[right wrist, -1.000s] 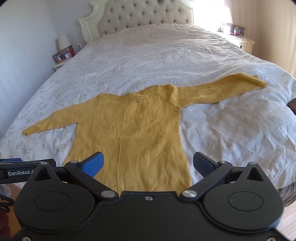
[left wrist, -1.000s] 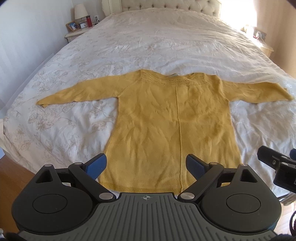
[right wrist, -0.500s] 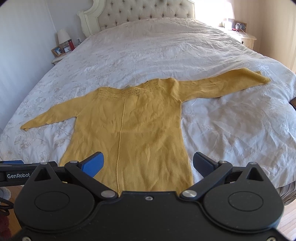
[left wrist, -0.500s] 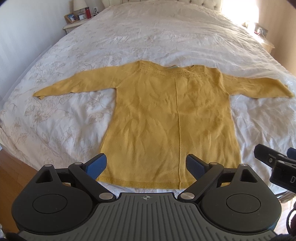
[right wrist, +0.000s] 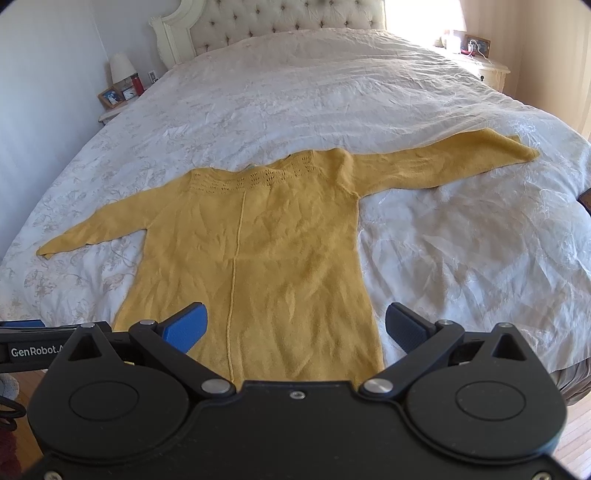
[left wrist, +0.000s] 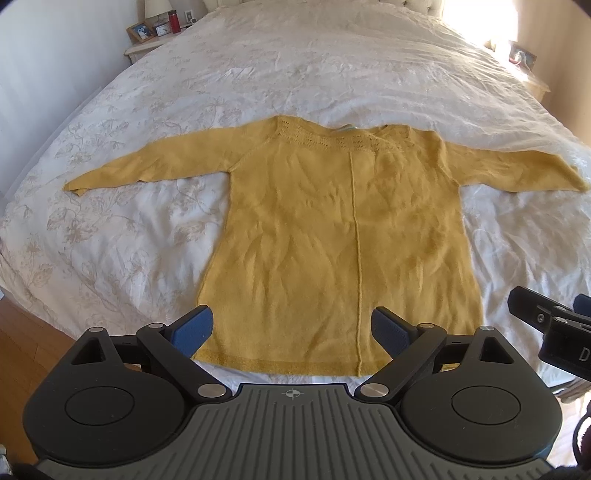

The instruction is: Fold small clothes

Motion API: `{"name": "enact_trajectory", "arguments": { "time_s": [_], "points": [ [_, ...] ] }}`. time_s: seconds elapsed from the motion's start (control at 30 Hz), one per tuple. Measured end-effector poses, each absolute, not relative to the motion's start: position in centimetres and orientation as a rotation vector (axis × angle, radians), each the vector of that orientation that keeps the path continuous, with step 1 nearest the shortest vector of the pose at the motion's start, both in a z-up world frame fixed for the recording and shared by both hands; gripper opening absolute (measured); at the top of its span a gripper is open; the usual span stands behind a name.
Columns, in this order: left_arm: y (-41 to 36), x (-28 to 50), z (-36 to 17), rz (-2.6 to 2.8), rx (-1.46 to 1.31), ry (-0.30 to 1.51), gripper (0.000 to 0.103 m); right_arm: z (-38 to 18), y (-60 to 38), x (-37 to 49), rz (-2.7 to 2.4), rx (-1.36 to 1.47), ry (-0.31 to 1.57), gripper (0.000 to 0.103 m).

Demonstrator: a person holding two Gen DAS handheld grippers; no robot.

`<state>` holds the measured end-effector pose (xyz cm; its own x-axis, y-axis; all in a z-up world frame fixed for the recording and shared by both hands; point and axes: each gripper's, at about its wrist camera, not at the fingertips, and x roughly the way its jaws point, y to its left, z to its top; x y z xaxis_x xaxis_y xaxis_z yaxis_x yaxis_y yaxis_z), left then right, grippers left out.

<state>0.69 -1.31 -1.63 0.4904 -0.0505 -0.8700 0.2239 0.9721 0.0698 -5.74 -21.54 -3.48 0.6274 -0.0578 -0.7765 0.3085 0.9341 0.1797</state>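
Observation:
A mustard-yellow knit sweater point(left wrist: 332, 229) lies flat on the bed, both sleeves spread out sideways, hem toward me. My left gripper point(left wrist: 291, 328) hovers open above the hem, nothing between its blue-padded fingers. In the right wrist view the same sweater point(right wrist: 258, 258) fills the middle, and my right gripper point(right wrist: 295, 326) is open over its lower right part, also holding nothing. The right gripper's body point(left wrist: 550, 328) shows at the right edge of the left wrist view.
A white floral bedspread point(left wrist: 314, 66) covers the whole bed, with a tufted headboard point(right wrist: 280, 22) behind. A nightstand with a lamp and photo frames point(right wrist: 122, 88) stands far left, another nightstand point(right wrist: 476, 55) far right. Wooden floor point(left wrist: 22, 350) borders the bed's foot.
Both grippers have tilted down and moved in over the bed, so the sweater sits lower and larger in view. The sweater itself has not moved. Both stay open.

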Motion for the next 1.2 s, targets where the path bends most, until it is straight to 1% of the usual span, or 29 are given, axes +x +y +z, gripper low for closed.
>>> {"name": "enact_trajectory", "arguments": {
  "time_s": [0.6,0.77,1.07,1.2],
  "points": [
    [-1.0,1.4,-1.0,-0.143,0.144,1.028,0.094,-3.7,-21.6,-4.7,-0.185,0.287,0.870,0.102],
    [-1.1,1.3,0.2,-0.154,0.103,0.950,0.094,-2.6,-21.3,-4.5,-0.210,0.227,0.814,0.102],
    [-0.4,1.3,2.1,-0.135,0.020,0.814,0.094,-0.9,-22.0,-3.9,-0.199,0.270,0.627,0.102],
    [1.4,1.2,1.6,-0.123,-0.080,0.740,0.094,-1.3,-21.2,-2.6,-0.155,0.219,0.652,0.102]
  ]
}}
